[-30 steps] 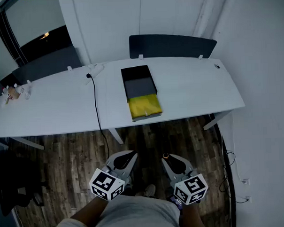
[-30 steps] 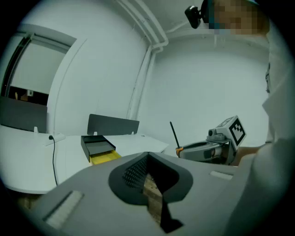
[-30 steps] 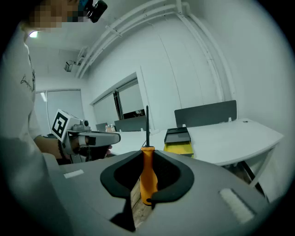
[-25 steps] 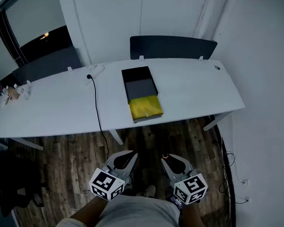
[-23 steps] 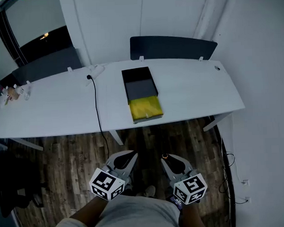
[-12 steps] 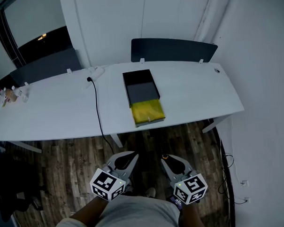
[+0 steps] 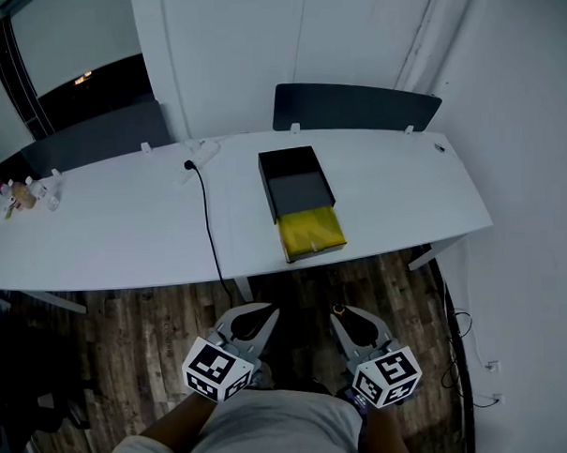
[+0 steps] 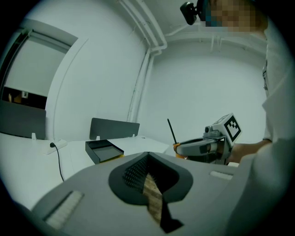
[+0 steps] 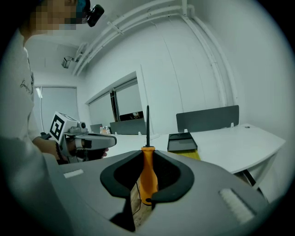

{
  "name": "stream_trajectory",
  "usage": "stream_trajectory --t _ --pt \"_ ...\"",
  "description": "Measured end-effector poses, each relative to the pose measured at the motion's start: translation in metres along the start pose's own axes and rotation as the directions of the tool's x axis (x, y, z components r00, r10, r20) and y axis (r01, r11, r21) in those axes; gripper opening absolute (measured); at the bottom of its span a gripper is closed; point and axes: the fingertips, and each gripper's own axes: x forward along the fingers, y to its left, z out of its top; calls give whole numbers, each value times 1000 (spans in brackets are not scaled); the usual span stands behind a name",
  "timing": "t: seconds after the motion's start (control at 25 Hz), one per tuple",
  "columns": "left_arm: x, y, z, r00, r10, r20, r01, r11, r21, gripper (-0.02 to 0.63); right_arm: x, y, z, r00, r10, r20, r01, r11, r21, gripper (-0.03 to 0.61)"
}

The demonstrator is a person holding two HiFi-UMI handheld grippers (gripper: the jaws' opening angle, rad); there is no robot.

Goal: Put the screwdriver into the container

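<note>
Head view: right gripper bears square markers.

Left tool: grey moulded shell, black ribbed pads, white cube with black square markers at 7 o'clock in the head view. Right tool: same grey shell and black lining, marker cube at 5 o'clock. Pale grey top. Black head camera.
</note>
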Motion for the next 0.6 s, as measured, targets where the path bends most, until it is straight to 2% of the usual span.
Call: stream_trajectory --t 0.32,0.6 --pt "-8 12 0 1000 -13 11 14 1000 -14 2 8 14 6 1000 -11 -6 10 999 -35 86" --pt "1 16 -3 1000 -18 4 18 1000 -22 2 14 2 1 1000 -16 -8 16 1000 -16 86"
